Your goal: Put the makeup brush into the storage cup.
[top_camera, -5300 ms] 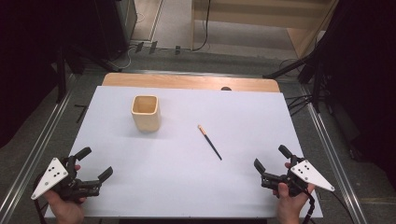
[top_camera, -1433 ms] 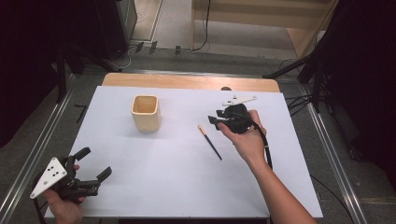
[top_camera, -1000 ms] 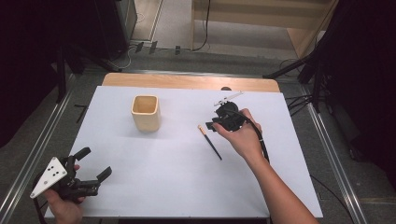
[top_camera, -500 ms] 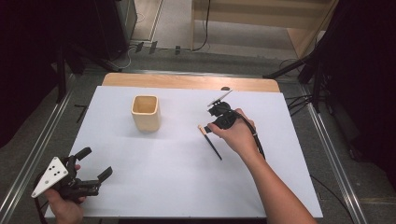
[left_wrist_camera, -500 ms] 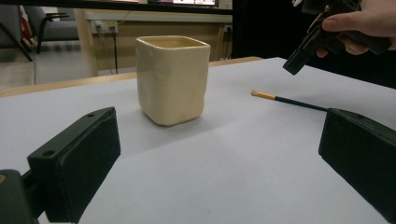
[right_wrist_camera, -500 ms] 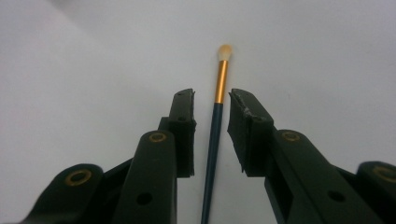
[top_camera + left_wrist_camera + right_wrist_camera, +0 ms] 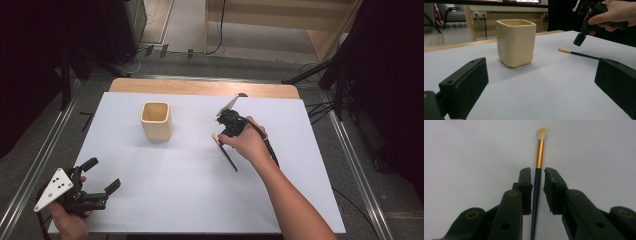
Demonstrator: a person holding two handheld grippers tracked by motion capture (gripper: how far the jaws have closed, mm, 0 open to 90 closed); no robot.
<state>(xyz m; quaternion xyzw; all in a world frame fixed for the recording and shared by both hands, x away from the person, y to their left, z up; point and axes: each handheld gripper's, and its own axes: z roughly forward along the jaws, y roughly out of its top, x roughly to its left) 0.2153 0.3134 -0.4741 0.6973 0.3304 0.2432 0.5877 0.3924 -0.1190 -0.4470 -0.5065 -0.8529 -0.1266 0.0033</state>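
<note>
**Jaws closing around the paintbrush**

High view: the right hand-held gripper (image 7: 223,134) tips down over the paintbrush (image 7: 227,155) lying on the white worktop (image 7: 165,200), right of the cream cup (image 7: 156,120).

Left gripper view: the left hand-held gripper (image 7: 541,82) rests wide open, empty.

Right gripper view: the jaws have just been narrowing, the dark handle between them with a slight gap at the right pad.

High view: fixed above the near edge, facing forward and down over the whole table (image 7: 150,210). Left gripper view: low over the sheet, level toward cup (image 7: 516,42) and brush (image 7: 579,54). Right gripper view: close above that same brush, looking down.
</note>
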